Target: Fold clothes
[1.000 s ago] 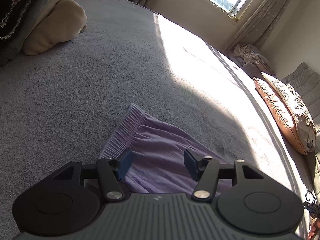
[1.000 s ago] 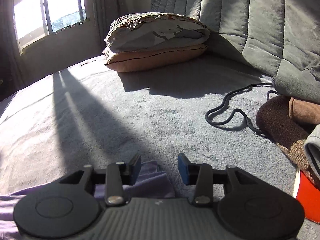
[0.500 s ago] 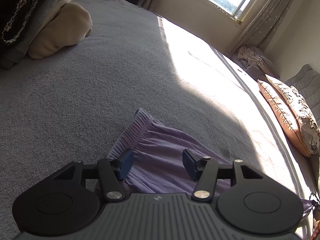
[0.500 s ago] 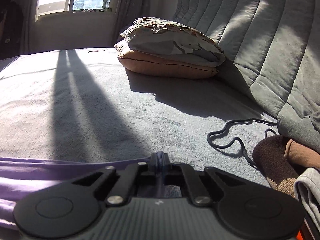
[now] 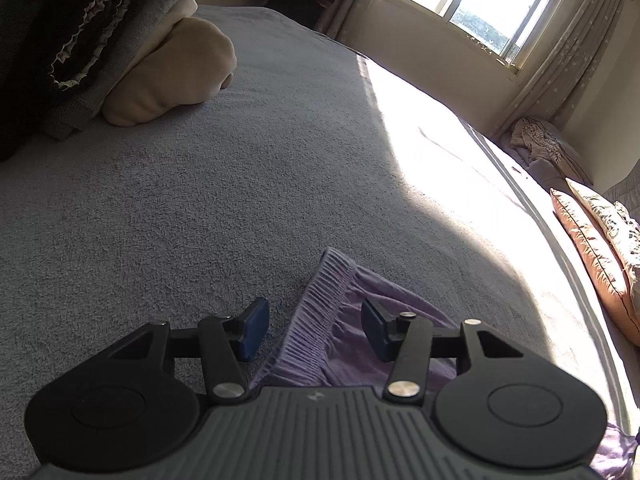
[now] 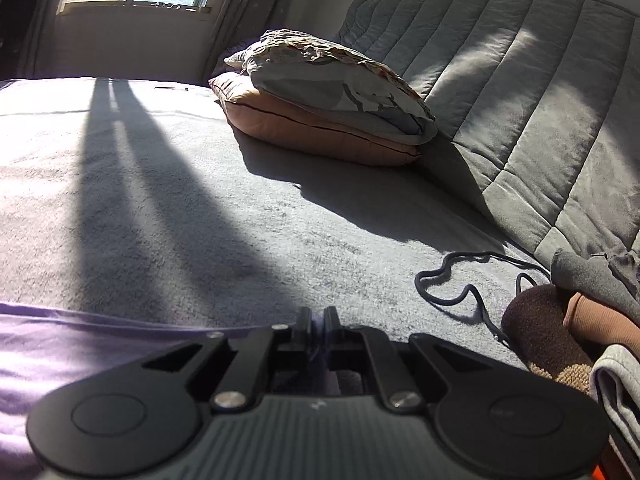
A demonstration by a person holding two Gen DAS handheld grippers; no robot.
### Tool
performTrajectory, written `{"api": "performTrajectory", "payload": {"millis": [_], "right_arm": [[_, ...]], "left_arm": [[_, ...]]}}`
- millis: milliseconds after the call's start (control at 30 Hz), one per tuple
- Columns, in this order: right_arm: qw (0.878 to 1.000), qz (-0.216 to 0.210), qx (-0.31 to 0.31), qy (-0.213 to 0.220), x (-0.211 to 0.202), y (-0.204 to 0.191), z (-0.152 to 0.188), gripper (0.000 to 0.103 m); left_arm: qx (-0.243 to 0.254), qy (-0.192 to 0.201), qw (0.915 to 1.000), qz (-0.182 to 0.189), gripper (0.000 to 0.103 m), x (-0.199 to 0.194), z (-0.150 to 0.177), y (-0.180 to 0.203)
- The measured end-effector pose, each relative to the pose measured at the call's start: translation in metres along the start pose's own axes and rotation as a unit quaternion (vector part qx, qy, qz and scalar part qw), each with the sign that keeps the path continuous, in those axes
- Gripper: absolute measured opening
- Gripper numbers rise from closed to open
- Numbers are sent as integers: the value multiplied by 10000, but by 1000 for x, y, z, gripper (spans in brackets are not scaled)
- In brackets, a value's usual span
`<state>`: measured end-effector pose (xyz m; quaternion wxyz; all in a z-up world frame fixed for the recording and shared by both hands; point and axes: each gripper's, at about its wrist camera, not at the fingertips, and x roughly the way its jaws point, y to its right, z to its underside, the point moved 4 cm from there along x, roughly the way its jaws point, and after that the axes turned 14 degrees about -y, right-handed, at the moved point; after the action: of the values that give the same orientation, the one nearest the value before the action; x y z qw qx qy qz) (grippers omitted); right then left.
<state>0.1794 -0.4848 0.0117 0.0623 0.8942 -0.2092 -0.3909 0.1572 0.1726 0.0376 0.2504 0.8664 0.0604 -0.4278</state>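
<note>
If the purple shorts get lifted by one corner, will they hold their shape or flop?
Probably flop: the purple shorts look thin, lying flat and creased on the bed. Likely light too. The gathered waistband looks thicker, so it may hold its line better between the left gripper fingers.

Grey-blanketed bed [image 5: 200, 208], half in sun, half in shadow. On it: purple garment [image 5: 344, 344] with ribbed waistband near the front; stack of folded clothes [image 5: 100, 52] at far left; two stacked pillows [image 6: 328, 104] against the quilted backrest; looped black cord [image 6: 460, 280] near a brown and grey clothes heap [image 6: 560, 332] at right.
</note>
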Motion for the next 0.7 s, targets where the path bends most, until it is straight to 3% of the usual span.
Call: {"api": "performTrajectory", "payload": {"millis": [67,200,333,400,433,467,533,667,700], "right_arm": [[9999,-158,62,-15,-6,3,-6,23],[9988,-490,-49,33,-24,-2,-14,26],[9812,-1816,-490,-427,-40,-22,-14,26],[9594,-2595,-771,-789,-43,-38,-6,26],[9518,-2783,-925,-896,-43,-46,0,25],[9494,-2782,-1101,-956,-40,-54,5,25],[9586,-2360,-1259,-974,-28,-66,13,25],[9736,-1861,-1199,-561,-32,-78,4,25],[9734,-1909,-1186,-455,-36,-80,1,25]], "left_arm": [[114,93,9999,47,53,-7,-1,7],[601,169,9979,154,55,-15,6,30],[1038,22,9940,329,55,-13,20,54],[1206,-224,9916,411,55,-2,30,64],[1312,-330,9899,419,55,4,35,69],[1413,-431,9881,426,55,9,40,73],[1429,-467,9879,378,56,14,40,71],[1461,-539,9874,282,56,24,41,67],[1464,-556,9873,262,56,27,41,66]]}}
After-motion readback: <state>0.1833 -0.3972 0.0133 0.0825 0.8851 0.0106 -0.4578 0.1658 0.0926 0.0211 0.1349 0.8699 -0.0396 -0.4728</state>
